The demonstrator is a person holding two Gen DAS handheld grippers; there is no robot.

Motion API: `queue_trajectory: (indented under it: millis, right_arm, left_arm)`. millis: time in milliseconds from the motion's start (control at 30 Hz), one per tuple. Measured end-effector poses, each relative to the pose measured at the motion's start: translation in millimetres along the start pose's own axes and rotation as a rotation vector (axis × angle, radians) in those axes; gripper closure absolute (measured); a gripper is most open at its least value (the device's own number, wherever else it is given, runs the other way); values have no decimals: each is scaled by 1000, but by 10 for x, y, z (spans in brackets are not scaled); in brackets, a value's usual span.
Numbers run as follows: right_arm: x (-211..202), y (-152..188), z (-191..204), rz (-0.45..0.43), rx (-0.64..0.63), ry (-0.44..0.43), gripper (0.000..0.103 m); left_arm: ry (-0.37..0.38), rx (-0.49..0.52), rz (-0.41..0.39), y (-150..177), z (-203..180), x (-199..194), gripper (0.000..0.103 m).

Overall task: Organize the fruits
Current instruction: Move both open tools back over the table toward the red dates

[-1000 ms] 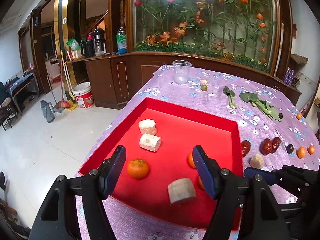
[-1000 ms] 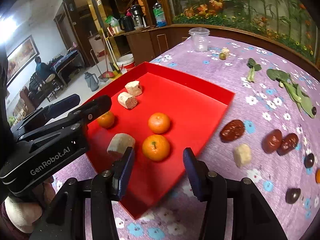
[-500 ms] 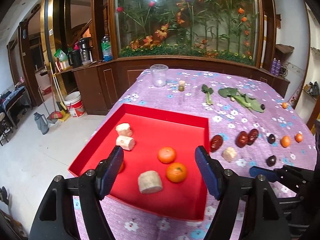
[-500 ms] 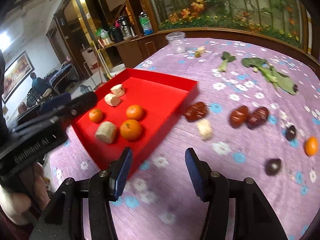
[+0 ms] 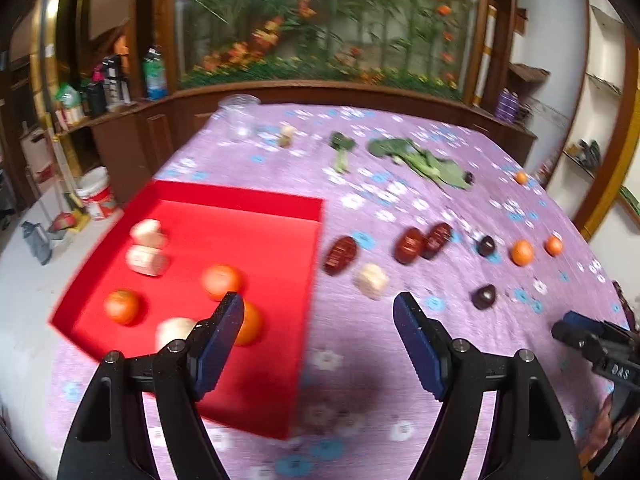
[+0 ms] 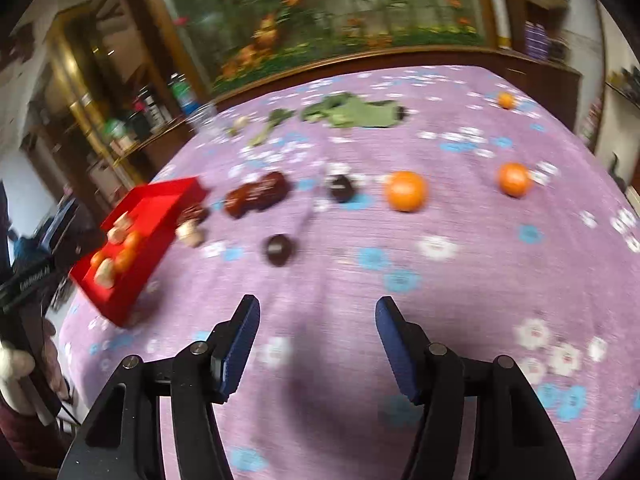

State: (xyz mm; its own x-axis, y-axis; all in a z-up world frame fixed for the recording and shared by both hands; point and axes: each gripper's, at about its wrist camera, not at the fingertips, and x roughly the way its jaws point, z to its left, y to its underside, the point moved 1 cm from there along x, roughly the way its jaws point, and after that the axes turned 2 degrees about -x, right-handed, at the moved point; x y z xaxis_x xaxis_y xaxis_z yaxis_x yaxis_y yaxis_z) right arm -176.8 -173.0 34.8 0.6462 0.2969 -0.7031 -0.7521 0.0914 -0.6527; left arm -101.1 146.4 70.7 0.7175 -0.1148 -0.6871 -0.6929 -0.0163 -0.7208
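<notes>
A red tray on the purple floral cloth holds three oranges, one of them mid-tray, and pale cut chunks. The tray also shows in the right wrist view at the left. To its right lie red dates, a pale chunk, dark fruits and oranges. My left gripper is open and empty over the tray's right edge. My right gripper is open and empty above bare cloth, with an orange and a dark fruit ahead.
Green leafy vegetables, a small green stem, a clear plastic cup and a small pale piece lie at the table's far side. A wooden cabinet and planter stand behind. A third orange sits far right.
Both grippers have swung right, away from the tray. The right one now faces the loose oranges and dark fruits; the left one now looks past the tray's right edge. Both stay open.
</notes>
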Motion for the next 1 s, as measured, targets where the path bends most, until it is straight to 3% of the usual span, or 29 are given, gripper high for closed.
queue_trajectory:
  millis: [200,400,600,633,767,1000]
  right_arm:
    - [146,-49,-96,42,11,-27,38]
    - [250,-237,93,29,-48,-54,38]
    - [333,-434,-109,17,-13,12,38]
    - [351,-482,-154,14,-8,26,38]
    - [423,-668,-266,-3,4,69,38]
    - [681,-818,-338,30,-12,104,38]
  left_arm:
    - [104,11,57,-72,-242,228,27]
    - [135,36,67,-215,-410,411,27]
    - [181,53,102,-328,-483,660,27]
    - [174,66,105,-356,-509,716,28]
    - [170,99,150,-448,-604,988,53]
    - [156,148,215,-486,-687,1322,55]
